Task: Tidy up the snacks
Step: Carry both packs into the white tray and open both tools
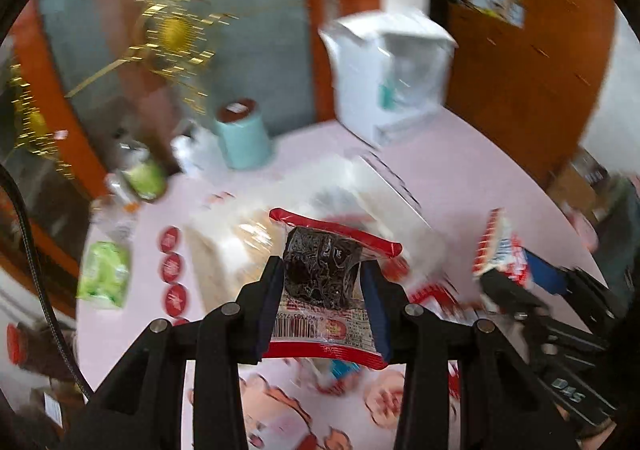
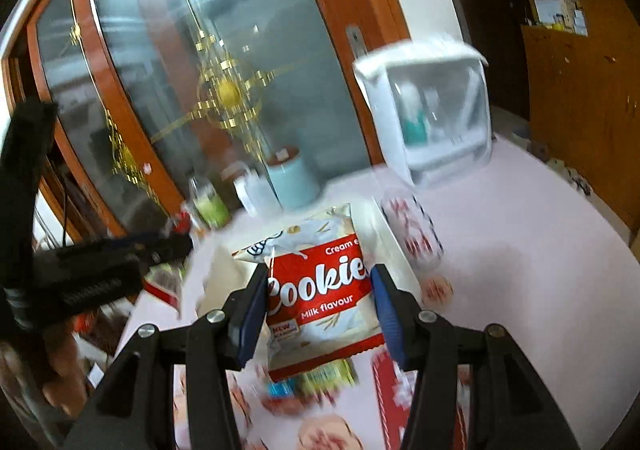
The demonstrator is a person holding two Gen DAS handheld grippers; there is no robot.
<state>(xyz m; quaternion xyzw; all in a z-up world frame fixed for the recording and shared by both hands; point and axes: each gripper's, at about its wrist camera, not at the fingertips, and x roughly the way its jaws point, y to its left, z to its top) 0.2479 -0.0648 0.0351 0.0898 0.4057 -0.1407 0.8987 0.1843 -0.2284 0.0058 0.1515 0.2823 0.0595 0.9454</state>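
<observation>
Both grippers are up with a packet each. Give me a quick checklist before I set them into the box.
1. Left gripper clamped on the dark snack packet: ok.
2. Right gripper clamped on the cookie packet: ok, pads on both edges.
3. Both packets lifted off the pink table: ok.
4. The two grippers apart from each other: ok, the right one shows off to the side in the left wrist view.
5. Free room in the clear box: cannot tell, blurred.
6. Loose snacks under the packets out of the path: cannot tell.
</observation>
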